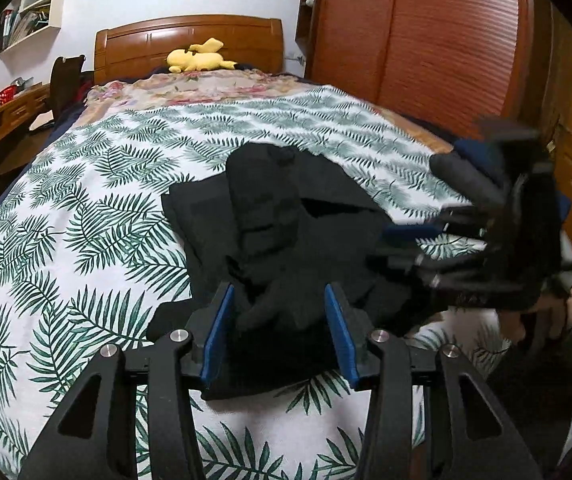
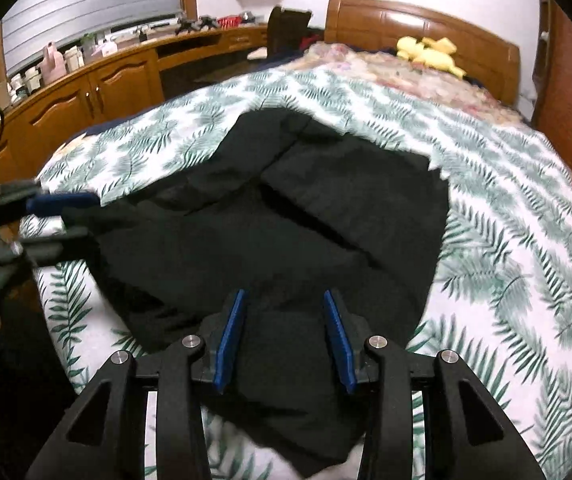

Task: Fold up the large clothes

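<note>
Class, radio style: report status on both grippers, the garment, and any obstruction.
Left gripper and right gripper: jaws apart, gripping nothing. Black garment bunched on leaf-print bedcover, unfolded. Nothing in the way; yellow plush toy far off by headboard.

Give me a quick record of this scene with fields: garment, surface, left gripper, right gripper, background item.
garment: black cloth garment, crumpled, partly folded over itself
surface: bed with white, green-fern-print cover
left gripper: left gripper, blue pads apart, bunched black cloth between them, grip unclear
right gripper: right gripper, blue pads apart over the garment's near edge
background item: yellow plush toy by the wooden headboard
</note>
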`<state>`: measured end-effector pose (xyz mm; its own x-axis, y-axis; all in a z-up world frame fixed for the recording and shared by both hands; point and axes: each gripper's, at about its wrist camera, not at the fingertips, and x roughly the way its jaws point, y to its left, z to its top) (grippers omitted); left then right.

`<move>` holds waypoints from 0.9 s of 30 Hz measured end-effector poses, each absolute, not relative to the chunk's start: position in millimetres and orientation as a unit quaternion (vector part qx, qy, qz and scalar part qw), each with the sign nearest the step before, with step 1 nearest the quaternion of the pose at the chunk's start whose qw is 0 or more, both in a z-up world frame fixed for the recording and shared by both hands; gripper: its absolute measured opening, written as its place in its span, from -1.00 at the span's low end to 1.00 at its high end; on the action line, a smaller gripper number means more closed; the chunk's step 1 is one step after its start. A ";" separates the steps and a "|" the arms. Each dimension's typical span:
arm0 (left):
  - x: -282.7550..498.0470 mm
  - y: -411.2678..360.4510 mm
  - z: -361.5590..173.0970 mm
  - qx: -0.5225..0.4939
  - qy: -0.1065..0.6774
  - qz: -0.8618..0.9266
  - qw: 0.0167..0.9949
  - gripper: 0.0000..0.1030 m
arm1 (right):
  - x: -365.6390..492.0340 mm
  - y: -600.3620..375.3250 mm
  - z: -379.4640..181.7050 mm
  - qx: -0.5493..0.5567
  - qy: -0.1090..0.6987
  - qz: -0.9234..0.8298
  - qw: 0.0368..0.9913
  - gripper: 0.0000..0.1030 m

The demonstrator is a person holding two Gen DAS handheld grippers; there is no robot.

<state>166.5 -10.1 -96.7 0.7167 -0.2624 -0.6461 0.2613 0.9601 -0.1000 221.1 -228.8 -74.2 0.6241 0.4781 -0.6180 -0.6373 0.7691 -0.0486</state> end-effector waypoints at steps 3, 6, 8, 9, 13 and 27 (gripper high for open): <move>170.9 -12.3 -102.2 0.010 0.356 -0.131 0.925 -0.08 | 221.8 -240.6 -80.1 -0.110 0.283 0.312 0.901 -0.17; 176.2 -12.1 -108.3 0.008 0.361 -0.125 0.924 -0.08 | 221.0 -251.1 -93.7 -0.076 0.290 0.320 0.899 -0.10; 178.6 -12.6 -111.5 0.008 0.365 -0.121 0.923 -0.08 | 217.3 -250.7 -90.6 -0.081 0.289 0.320 0.899 -0.08; 179.1 -13.8 -112.2 0.010 0.366 -0.120 0.923 -0.08 | 214.7 -250.7 -88.9 -0.086 0.287 0.320 0.899 -0.08; 180.7 -18.3 -111.4 0.016 0.364 -0.123 0.923 -0.09 | 210.4 -258.4 -90.3 -0.096 0.278 0.321 0.900 0.13; 163.3 9.7 -74.4 0.019 0.310 -0.079 0.947 -0.83 | 209.1 -284.5 -70.8 -0.048 0.260 0.351 0.898 0.05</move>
<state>163.3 9.7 -74.4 0.7950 -0.1380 -0.5907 0.1612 0.9868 -0.0135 209.1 -284.5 -70.8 0.6181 0.6059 -0.5009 -0.6556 0.7489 0.0967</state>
